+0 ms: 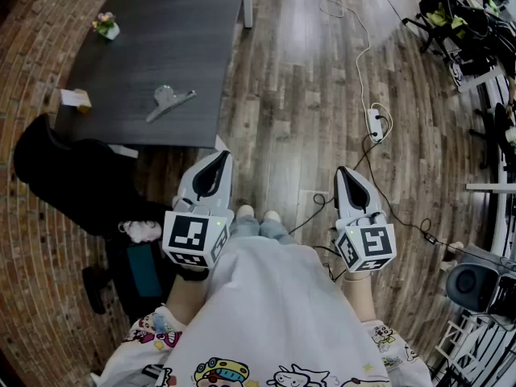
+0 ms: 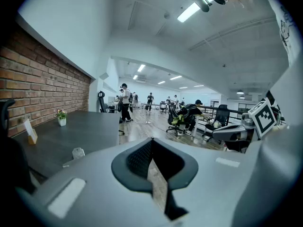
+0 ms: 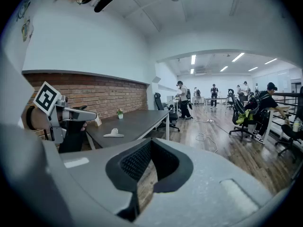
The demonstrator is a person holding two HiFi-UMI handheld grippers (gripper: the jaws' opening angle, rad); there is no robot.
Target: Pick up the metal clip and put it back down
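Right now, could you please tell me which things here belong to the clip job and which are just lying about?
Job: metal clip, lying on the dark table; left gripper and right gripper, both shut and empty.
Lying about: small flower pot, card stand, black chair, power strip.

The metal clip (image 1: 169, 101) sits on the table (image 1: 185, 22) ahead-left of me, with the plant pot (image 1: 106, 27) farther back by the left edge and a card stand (image 1: 76, 99) left of the clip. A power strip (image 1: 375, 123) lies on the floor (image 1: 306, 87), off right.
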